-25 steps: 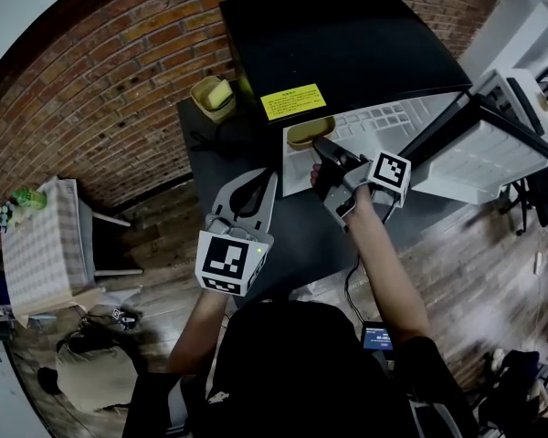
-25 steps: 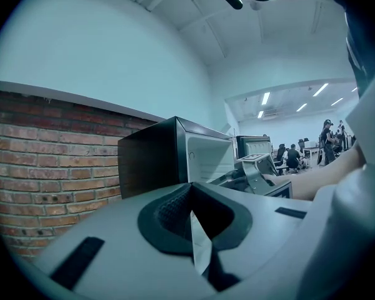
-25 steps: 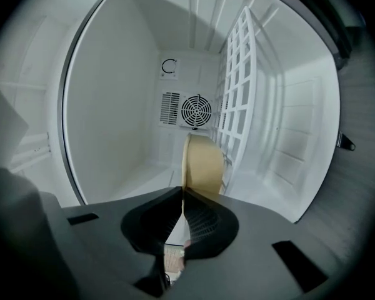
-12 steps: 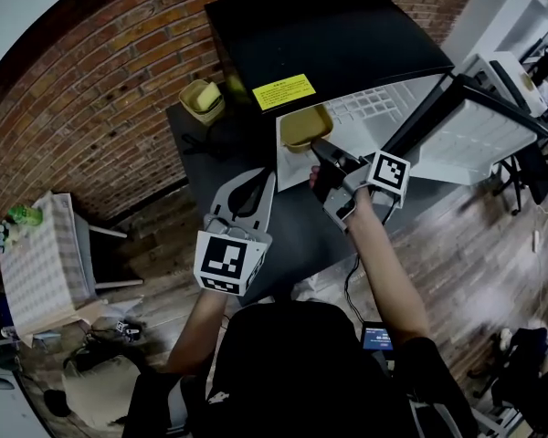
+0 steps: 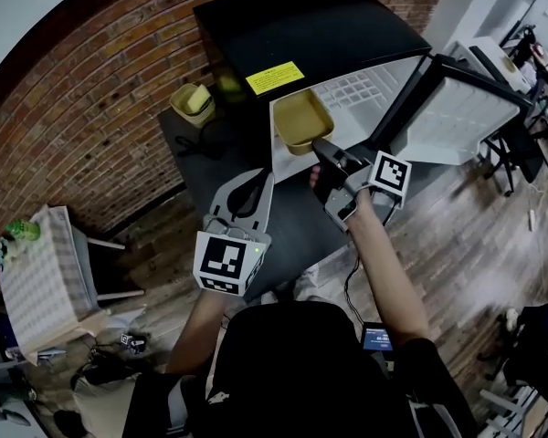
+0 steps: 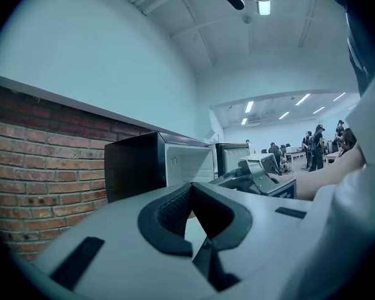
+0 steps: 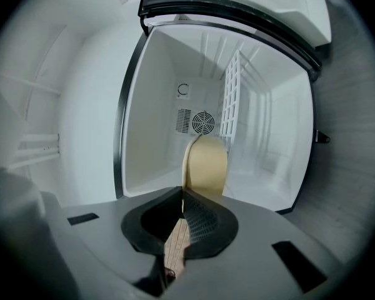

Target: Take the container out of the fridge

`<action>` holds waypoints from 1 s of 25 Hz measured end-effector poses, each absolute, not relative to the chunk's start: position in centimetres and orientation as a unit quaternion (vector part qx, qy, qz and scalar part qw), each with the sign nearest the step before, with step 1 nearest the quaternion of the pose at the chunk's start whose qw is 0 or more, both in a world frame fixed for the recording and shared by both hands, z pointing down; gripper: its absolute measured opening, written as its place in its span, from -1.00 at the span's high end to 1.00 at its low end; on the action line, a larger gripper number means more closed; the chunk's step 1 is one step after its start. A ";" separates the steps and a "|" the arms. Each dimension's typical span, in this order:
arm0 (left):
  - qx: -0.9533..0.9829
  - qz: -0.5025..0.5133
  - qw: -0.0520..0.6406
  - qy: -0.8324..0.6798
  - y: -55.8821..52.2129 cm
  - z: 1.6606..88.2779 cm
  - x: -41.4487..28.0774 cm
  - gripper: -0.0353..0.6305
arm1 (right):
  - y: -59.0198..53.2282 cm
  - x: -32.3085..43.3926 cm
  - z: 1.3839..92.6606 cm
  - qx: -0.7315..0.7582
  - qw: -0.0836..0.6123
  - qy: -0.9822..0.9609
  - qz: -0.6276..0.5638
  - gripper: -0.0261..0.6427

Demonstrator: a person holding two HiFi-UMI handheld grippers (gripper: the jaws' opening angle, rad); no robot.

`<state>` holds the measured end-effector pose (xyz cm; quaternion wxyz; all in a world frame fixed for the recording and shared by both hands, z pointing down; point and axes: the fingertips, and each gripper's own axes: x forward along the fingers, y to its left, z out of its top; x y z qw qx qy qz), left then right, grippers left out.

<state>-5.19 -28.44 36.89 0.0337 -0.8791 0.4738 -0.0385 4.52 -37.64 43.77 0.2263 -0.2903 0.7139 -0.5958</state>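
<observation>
**Container Withdrawal: Status at the Fridge Opening**

**Tool state.** The right tool (image 5: 318,146) is clamped on the near rim of the shallow yellow plastic container (image 5: 301,119). The right gripper view shows the rim pinched between the two ribbed pads with no free gap. The left tool (image 5: 263,179) stands with its jaws partly apart. Nothing lies between them, and it takes no part in the grasp.

**Position of the container.** In the head view the container sits at 11 o'clock from the right tool, at the front edge of the white cavity of the black compact fridge (image 5: 320,35). The white-lined fridge door (image 5: 461,108) stands swung wide at 3 o'clock from the cavity. In the right gripper view the container hangs in front of the opening, with the rear fan grille and the wire rack visible behind it. It appears carried in the air, not resting on a shelf.

**Progress.** The door is open and the grasp is made. The container looks mostly clear of the cavity, so the extraction is judged near its end. What remains is to bring the container fully away from the opening and, most likely, to set it down. The dark surface (image 5: 292,231) at 6 o'clock from the fridge offers bare room. A second small yellow tub (image 5: 193,103) stands on it at 9 o'clock from the fridge, well apart from the held one.
</observation>
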 end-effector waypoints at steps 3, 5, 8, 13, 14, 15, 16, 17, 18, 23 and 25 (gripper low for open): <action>-0.882 -0.037 0.037 0.467 -27.4 36.7 -5.3 0.85 | -36.7 4.7 43.6 -0.296 0.234 0.713 -0.591 0.79; -0.884 -0.036 0.037 0.465 -26.8 36.7 -5.4 0.85 | -36.3 4.8 43.5 -0.300 0.238 0.713 -0.588 0.79; -0.884 -0.034 0.040 0.464 -26.1 36.4 -5.8 0.85 | -36.2 5.0 43.3 -0.303 0.247 0.712 -0.583 0.79; -0.884 -0.033 0.044 0.464 -25.5 36.2 -6.4 0.85 | -35.7 4.9 42.7 -0.301 0.257 0.718 -0.573 0.79; -0.884 -0.032 0.045 0.465 -25.4 36.1 -6.6 0.85 | -35.6 4.8 42.6 -0.301 0.258 0.719 -0.572 0.79; -0.883 -0.032 0.046 0.465 -25.3 36.0 -6.7 0.85 | -35.4 4.7 42.4 -0.301 0.258 0.719 -0.570 0.79; -0.884 -0.032 0.047 0.465 -25.2 35.9 -6.8 0.85 | -35.3 4.6 42.3 -0.302 0.258 0.720 -0.569 0.79; -0.884 -0.032 0.048 0.464 -25.2 35.8 -6.8 0.85 | -35.2 4.6 42.3 -0.302 0.257 0.720 -0.569 0.79; -0.884 -0.032 0.048 0.463 -25.1 35.7 -6.8 0.85 | -35.1 4.6 42.2 -0.302 0.258 0.721 -0.568 0.79; -0.886 -0.028 0.054 0.459 -24.6 35.4 -6.7 0.85 | -34.8 4.5 42.1 -0.303 0.260 0.723 -0.564 0.79; -0.886 -0.029 0.054 0.459 -24.6 35.5 -6.8 0.85 | -34.9 4.5 41.9 -0.302 0.261 0.724 -0.563 0.79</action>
